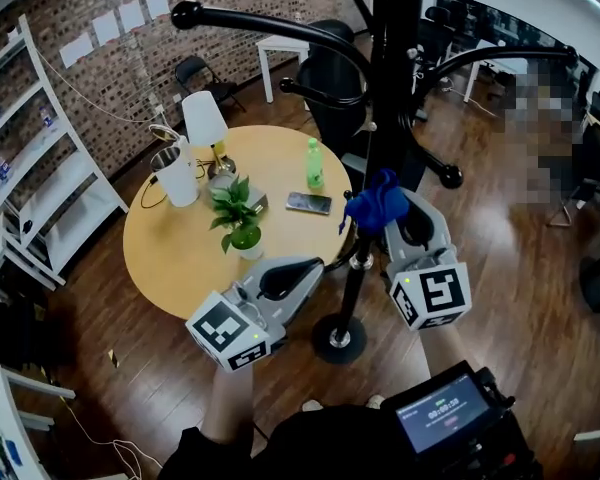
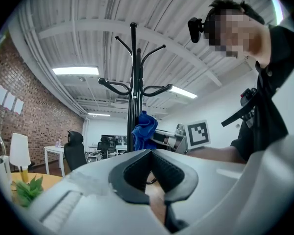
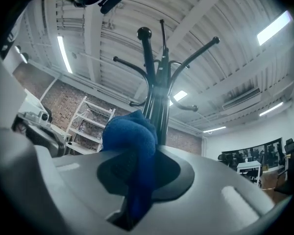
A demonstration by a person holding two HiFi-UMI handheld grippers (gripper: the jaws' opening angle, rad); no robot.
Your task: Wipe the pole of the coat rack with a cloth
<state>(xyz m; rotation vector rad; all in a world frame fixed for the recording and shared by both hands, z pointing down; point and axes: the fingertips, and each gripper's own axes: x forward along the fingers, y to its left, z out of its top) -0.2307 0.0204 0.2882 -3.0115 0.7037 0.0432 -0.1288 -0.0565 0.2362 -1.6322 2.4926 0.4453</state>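
Note:
The black coat rack pole (image 1: 384,118) rises from its round base (image 1: 338,338) on the wood floor, right of the table. My right gripper (image 1: 393,215) is shut on a blue cloth (image 1: 376,204) that is bunched against the pole at mid height. In the right gripper view the cloth (image 3: 131,143) fills the jaws, with the pole (image 3: 158,99) just behind it. My left gripper (image 1: 317,265) hangs lower and to the left, close to the pole, shut with nothing in it. The left gripper view looks over its closed jaws (image 2: 149,153) at the pole (image 2: 133,82) and the cloth (image 2: 145,130).
A round wooden table (image 1: 180,253) stands left of the rack with a lamp (image 1: 205,123), a potted plant (image 1: 240,218), a green bottle (image 1: 314,163), a phone (image 1: 308,202) and a white jug (image 1: 176,173). White shelving (image 1: 50,183) lines the left wall. A black office chair (image 1: 330,83) stands behind the rack.

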